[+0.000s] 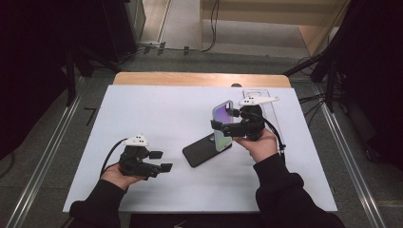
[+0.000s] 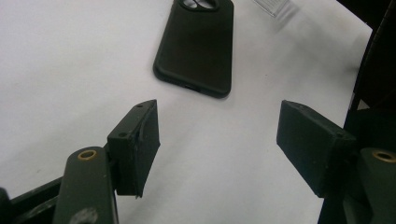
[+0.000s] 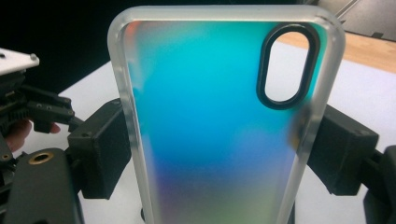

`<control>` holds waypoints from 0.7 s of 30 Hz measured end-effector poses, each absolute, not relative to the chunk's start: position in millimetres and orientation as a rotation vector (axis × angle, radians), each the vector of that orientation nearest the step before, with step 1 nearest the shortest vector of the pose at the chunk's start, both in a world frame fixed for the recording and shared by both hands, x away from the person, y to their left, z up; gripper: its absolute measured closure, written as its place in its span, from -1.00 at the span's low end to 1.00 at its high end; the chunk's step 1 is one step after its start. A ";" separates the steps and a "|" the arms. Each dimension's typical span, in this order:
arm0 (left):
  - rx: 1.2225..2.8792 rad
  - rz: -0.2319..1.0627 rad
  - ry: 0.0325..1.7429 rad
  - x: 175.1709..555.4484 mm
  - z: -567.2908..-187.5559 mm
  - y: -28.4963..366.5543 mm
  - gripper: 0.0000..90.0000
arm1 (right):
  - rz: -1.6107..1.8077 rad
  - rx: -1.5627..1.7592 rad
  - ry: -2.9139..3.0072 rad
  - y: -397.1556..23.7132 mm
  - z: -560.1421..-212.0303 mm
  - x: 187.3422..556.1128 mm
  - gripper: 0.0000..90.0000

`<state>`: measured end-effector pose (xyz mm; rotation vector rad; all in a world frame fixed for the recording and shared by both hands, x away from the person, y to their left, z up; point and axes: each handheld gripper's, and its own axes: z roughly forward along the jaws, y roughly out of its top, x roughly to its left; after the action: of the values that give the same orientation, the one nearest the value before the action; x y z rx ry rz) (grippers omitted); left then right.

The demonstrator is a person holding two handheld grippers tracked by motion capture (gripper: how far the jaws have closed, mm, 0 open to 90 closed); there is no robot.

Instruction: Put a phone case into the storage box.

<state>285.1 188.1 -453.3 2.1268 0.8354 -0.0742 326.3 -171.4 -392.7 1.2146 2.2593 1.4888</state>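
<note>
Two phone cases in play: the right gripper has its jaws clamped across the iridescent case, held upright above the tabletop, while the left gripper hovers wide open and should square up on the black case before pinching its long edges.

No legible text, labels or signs.

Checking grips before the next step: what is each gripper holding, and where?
Right gripper clamps the iridescent translucent phone case by its long side edges; left gripper holds nothing.
</note>
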 end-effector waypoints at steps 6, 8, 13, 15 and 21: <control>2.124 -0.074 0.856 283.1 -454.3 192.5 -0.33 | 1.495 1.218 2.228 -180.8 -381.3 328.9 -0.66; 2.122 -0.073 0.857 282.6 -454.0 194.0 -0.33 | 1.495 1.224 2.212 -186.0 -376.9 330.2 -0.66; 2.123 -0.068 0.869 282.3 -454.4 195.4 -0.33 | 1.494 1.254 2.187 -199.0 -369.6 334.0 -0.66; 2.117 -0.077 0.877 282.8 -454.5 196.0 -0.33 | 1.497 1.264 2.170 -203.6 -367.6 334.8 -0.66; 2.109 -0.083 0.888 284.3 -453.8 198.8 -0.34 | 1.481 1.300 2.123 -217.4 -363.9 335.6 -0.66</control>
<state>284.3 198.8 -453.8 2.1093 0.8884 -0.0826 335.6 -217.4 -363.9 1.3001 2.1234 1.4810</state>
